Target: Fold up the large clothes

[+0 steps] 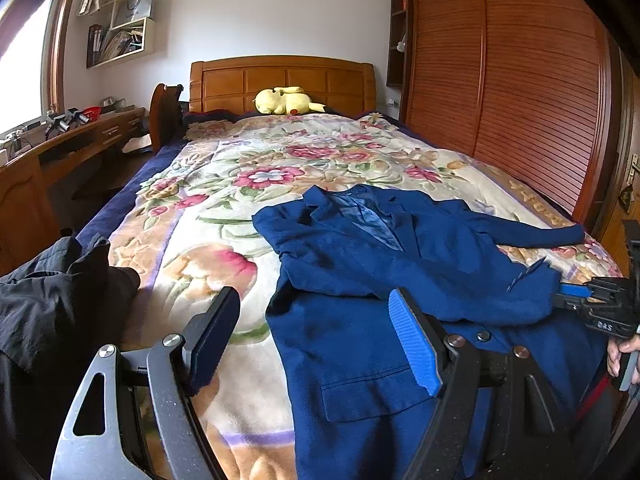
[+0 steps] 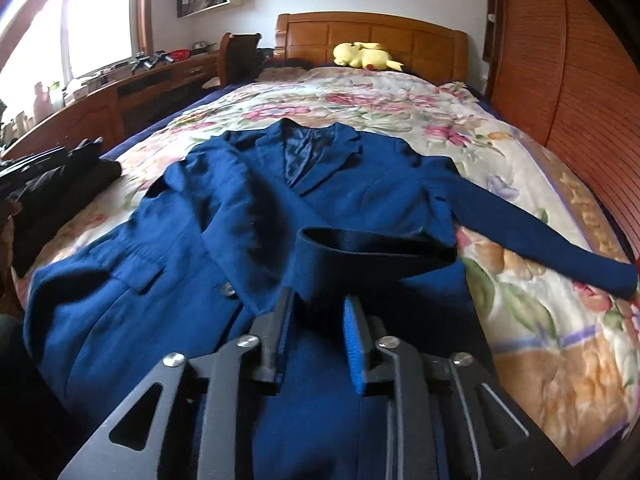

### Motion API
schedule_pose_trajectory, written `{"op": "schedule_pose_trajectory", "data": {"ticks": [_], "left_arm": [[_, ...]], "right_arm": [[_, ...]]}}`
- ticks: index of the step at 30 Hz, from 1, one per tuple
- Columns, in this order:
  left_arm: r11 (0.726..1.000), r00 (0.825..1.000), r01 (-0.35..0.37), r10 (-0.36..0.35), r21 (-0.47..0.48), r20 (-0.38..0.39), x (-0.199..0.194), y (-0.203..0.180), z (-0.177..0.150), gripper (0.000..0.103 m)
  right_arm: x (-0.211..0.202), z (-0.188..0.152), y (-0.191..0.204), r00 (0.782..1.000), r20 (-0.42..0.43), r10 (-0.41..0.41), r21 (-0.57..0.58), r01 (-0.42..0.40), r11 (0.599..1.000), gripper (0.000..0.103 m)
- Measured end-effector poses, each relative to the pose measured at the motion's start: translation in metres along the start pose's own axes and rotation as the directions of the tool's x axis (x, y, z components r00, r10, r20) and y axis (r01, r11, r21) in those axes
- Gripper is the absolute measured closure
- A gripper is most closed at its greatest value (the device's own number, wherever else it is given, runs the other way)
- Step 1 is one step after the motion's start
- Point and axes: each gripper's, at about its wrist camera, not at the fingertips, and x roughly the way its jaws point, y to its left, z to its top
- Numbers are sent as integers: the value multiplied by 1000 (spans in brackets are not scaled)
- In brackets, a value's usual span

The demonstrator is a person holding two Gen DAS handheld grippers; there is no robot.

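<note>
A dark blue blazer [image 1: 360,352] [image 2: 132,312] lies face up on the floral bedspread [image 1: 240,168], collar toward the headboard. One sleeve [image 2: 240,216] is folded across the chest, and its cuff [image 2: 376,248] rests on the front. The other sleeve [image 2: 520,228] stretches out to the right. My right gripper [image 2: 319,300] stands partly open, with the cuff's near edge lying loose between its tips. In the left wrist view, the right gripper [image 1: 576,296] sits at the blazer's right side. My left gripper [image 1: 316,298] hovers wide open over the blazer's lower left front, holding nothing.
A black garment [image 1: 48,304] [image 2: 60,184] is heaped at the bed's left edge. A yellow plush toy [image 1: 284,101] lies by the wooden headboard [image 1: 280,76]. A slatted wardrobe [image 1: 520,80] runs along the right; a desk [image 1: 80,136] stands left. A hand [image 1: 620,352] grips the right tool.
</note>
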Motion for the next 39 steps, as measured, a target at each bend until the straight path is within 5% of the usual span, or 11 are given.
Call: {"op": "schedule_pose_trajectory", "data": {"ticks": [10, 19, 27, 34, 37, 39], "left_arm": [[1000, 1000, 4, -4, 10, 0, 1, -3, 0, 25], [999, 999, 37, -37, 22, 1, 7, -15, 1, 25], [994, 995, 86, -82, 68, -58, 28, -45, -8, 19], [992, 992, 101, -93, 82, -88, 38, -57, -15, 17], [992, 991, 97, -89, 80, -100, 43, -58, -17, 17], [993, 991, 89, -81, 77, -103, 44, -58, -17, 17]], "right_arm": [[-28, 18, -42, 997, 70, -35, -69, 40, 997, 65], [30, 7, -84, 989, -94, -115, -28, 113, 993, 64], [77, -5, -119, 967, -246, -67, 59, 84, 995, 63], [94, 4, -127, 973, -231, -16, 88, 38, 995, 61], [97, 3, -122, 972, -234, 0, 63, 15, 998, 71], [95, 4, -120, 974, -225, 2, 46, 9, 999, 91]]}}
